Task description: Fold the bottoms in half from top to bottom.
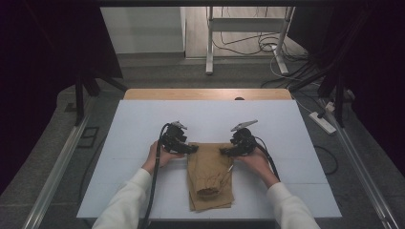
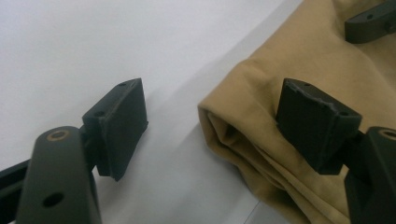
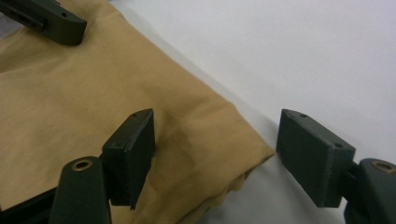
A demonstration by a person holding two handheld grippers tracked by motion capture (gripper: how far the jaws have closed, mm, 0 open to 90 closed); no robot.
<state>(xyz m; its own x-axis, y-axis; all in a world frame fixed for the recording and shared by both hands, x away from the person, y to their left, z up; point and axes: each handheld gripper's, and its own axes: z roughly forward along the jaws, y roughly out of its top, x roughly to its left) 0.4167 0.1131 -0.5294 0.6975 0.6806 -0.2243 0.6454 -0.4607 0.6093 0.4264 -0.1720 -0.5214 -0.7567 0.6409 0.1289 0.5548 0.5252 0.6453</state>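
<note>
1. A folded tan garment (image 1: 210,174) lies on the white table (image 1: 133,143), in the lower centre of the high view, its far edge between the two grippers.
2. The left gripper (image 1: 191,149) sits left of centre in that view, at the garment's upper left corner, held by the person's left hand (image 1: 160,155).
3. In the left gripper view the jaws stand wide apart. One fingertip (image 2: 123,123) is over bare table at lower left; the other is over cloth at right. The garment's folded corner (image 2: 243,135) lies between them, with no pad pressing on it.
4. The right gripper (image 1: 224,151) sits right of centre in the high view, at the upper right corner, held by the right hand (image 1: 260,162).
5. In the right gripper view the jaws are also wide. One fingertip (image 3: 133,154) is over cloth at lower left; the other is over table at right. The cloth corner (image 3: 224,140) lies between them, ungripped.
6. White sleeves (image 1: 124,200) enter from the bottom edge.
</note>
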